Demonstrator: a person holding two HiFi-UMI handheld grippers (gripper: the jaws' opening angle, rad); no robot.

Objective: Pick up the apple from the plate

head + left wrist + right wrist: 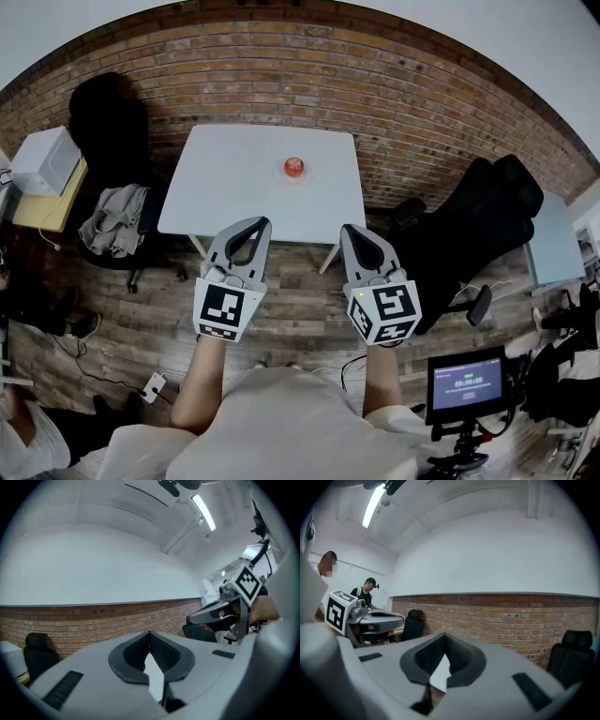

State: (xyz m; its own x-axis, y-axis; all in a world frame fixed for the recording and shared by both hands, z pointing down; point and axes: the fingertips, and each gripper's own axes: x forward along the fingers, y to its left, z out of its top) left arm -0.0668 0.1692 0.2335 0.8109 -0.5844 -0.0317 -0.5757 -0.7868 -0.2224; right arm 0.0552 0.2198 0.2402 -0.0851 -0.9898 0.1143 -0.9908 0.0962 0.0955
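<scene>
In the head view a red apple (294, 168) sits at the far middle of a white table (234, 187); its plate barely shows against the tabletop. I hold both grippers level, side by side, short of the table's near edge and well away from the apple. The left gripper (260, 223) is shut with nothing between its pads, and its tips meet in the left gripper view (150, 633). The right gripper (349, 229) is also shut and empty (444, 635). Neither gripper view shows the apple. Each gripper view catches the other gripper at its side: the right one (206, 616), the left one (379, 618).
A brick wall (309, 75) stands behind the table. A black chair with grey clothing (114, 220) is at the left, a black chair (469, 234) at the right. A monitor on a stand (466, 382) is at lower right. Two people (368, 590) stand far left in the right gripper view.
</scene>
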